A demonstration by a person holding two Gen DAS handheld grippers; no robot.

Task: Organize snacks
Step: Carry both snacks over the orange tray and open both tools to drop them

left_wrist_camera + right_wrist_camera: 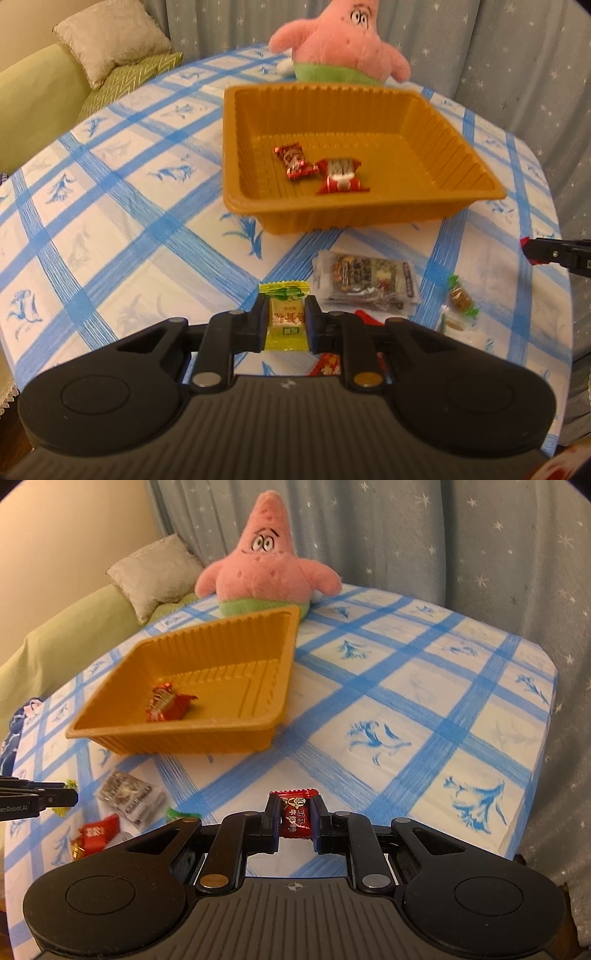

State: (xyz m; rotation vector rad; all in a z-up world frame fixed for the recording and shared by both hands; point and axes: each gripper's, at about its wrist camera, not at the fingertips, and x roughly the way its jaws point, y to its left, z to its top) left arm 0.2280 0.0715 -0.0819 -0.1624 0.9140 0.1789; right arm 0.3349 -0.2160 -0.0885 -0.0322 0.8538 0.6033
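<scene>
A pink star-shaped plush toy [264, 572] in green shorts sits at the far edge of the table, on a blue-checked white tablecloth [424, 701]. A grey cushion [107, 37] rests on a green sofa [33, 103] beyond the table's left edge. Star-patterned grey curtains [424, 535] hang behind.

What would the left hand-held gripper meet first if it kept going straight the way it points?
Probably the tablecloth just short of the orange tray. The left hand-held gripper, shut on a yellow-green snack packet, points steeply down, though depth is unclear.
</scene>
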